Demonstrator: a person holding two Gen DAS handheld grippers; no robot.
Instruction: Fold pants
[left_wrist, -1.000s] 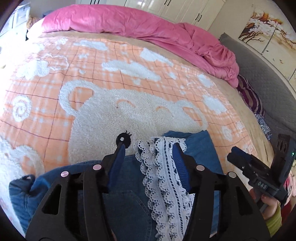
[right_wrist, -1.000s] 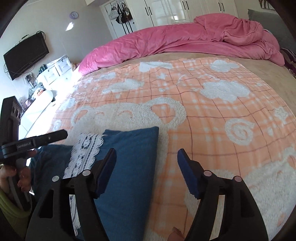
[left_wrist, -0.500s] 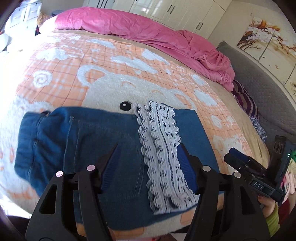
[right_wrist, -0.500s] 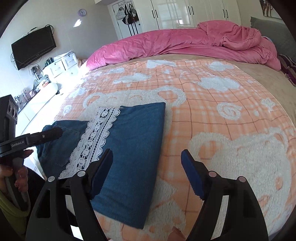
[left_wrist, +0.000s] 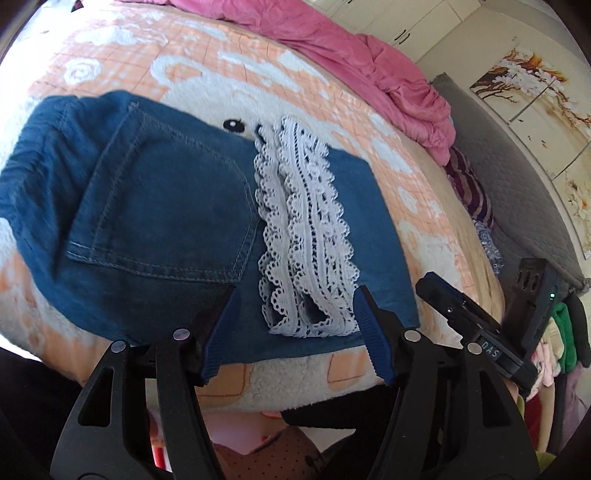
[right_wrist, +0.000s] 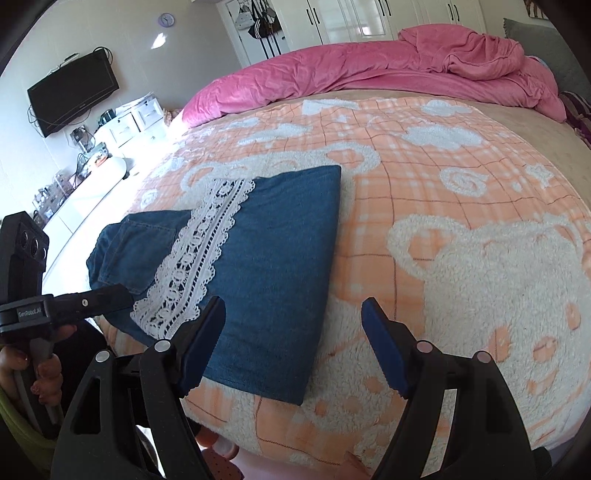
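Note:
The blue denim pants (left_wrist: 159, 206) lie folded flat near the front edge of the bed, with a white lace hem (left_wrist: 303, 236) laid across them. They also show in the right wrist view (right_wrist: 273, 266), lace (right_wrist: 199, 266) on their left part. My left gripper (left_wrist: 295, 336) is open and empty, held just above the pants' near edge. My right gripper (right_wrist: 291, 343) is open and empty, above the pants' near right corner. Each gripper shows in the other's view, the right one (left_wrist: 469, 325) and the left one (right_wrist: 66, 306).
The bed carries an orange plaid blanket with white bears (right_wrist: 461, 229). A pink duvet (right_wrist: 369, 77) is bunched along the far side. A grey headboard (left_wrist: 517, 192) stands at the right. A TV (right_wrist: 74, 96) and white drawers (right_wrist: 133, 122) stand beyond the bed.
Both grippers have pulled back toward the bed's front edge and away from the pants. The pants stay folded in place; more of them and the bed edge show now.

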